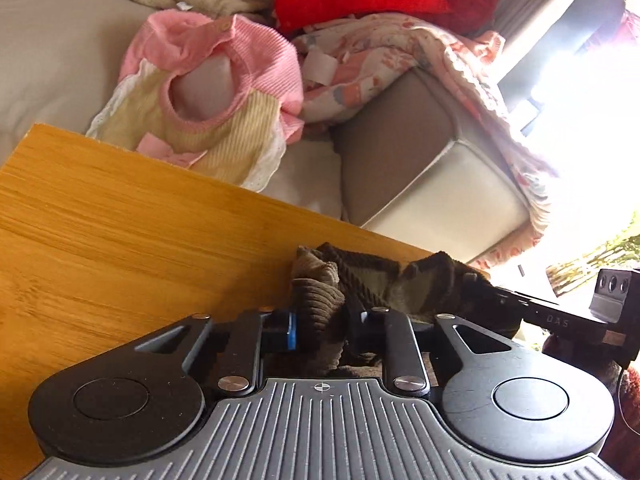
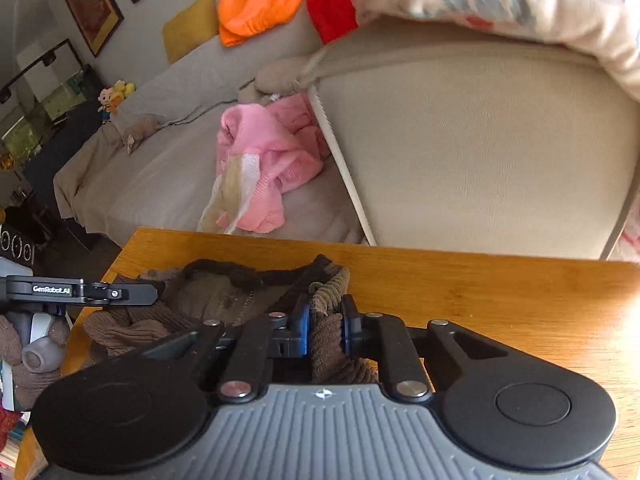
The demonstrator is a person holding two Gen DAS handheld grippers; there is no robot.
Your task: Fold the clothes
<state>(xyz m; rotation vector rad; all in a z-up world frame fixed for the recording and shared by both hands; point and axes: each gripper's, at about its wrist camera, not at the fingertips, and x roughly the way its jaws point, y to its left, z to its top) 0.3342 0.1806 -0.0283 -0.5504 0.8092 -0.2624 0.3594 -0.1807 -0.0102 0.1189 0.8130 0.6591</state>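
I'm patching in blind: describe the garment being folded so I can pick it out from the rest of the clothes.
Find the wooden table in front of the beige sofa. On it lies a crumpled dark brown corduroy garment, pinched by both the left gripper and the right gripper. It is the only brown piece and the only one fully on the table; the pink, red and orange clothes sit on the sofa.

A wooden table [image 2: 500,292] stands in the near foreground before a beige sofa [image 2: 480,140] draped in a grey cover [image 2: 160,168]. Two framed pictures [image 2: 90,8] hang on the pale far-left wall [image 2: 36,32], near a yellow cushion [image 2: 190,26] on the sofa back. Harsh daylight floods through a window [image 1: 592,100] at right.
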